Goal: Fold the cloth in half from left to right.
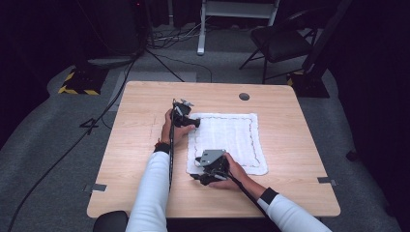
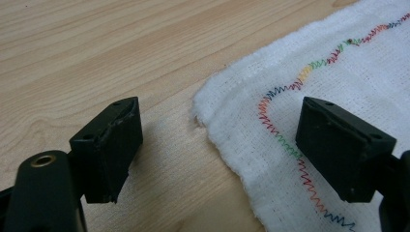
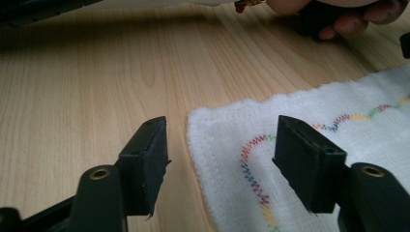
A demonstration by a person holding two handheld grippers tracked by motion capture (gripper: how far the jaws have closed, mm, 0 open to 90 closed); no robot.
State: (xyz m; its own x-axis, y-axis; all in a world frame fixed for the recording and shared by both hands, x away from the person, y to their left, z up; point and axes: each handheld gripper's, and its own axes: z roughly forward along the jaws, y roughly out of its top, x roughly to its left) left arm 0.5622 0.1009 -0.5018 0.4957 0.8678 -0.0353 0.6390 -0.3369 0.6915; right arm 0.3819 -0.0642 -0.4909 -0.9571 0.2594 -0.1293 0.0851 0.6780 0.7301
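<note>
We see a white cloth (image 1: 227, 142) lying flat on the wooden bench (image 1: 140, 140), right of its middle, with a wavy line of coloured stitching (image 2: 280, 135) running near its hem. Both our forearms come in from the near edge in white sleeves. The left arm reaches straight forward, and its left hand-held gripper (image 1: 189, 123) points right at the cloth's far left corner. The right arm angles in from the near right, wrist bent, and its right hand-held gripper (image 1: 199, 177) points left at the near left corner. Each hand-held gripper is released, its jaws spread wide. In the left gripper view, one jaw is over bare wood and the other over the cloth, the corner between them. The right gripper view shows the same straddle at its corner (image 3: 193, 118).
</note>
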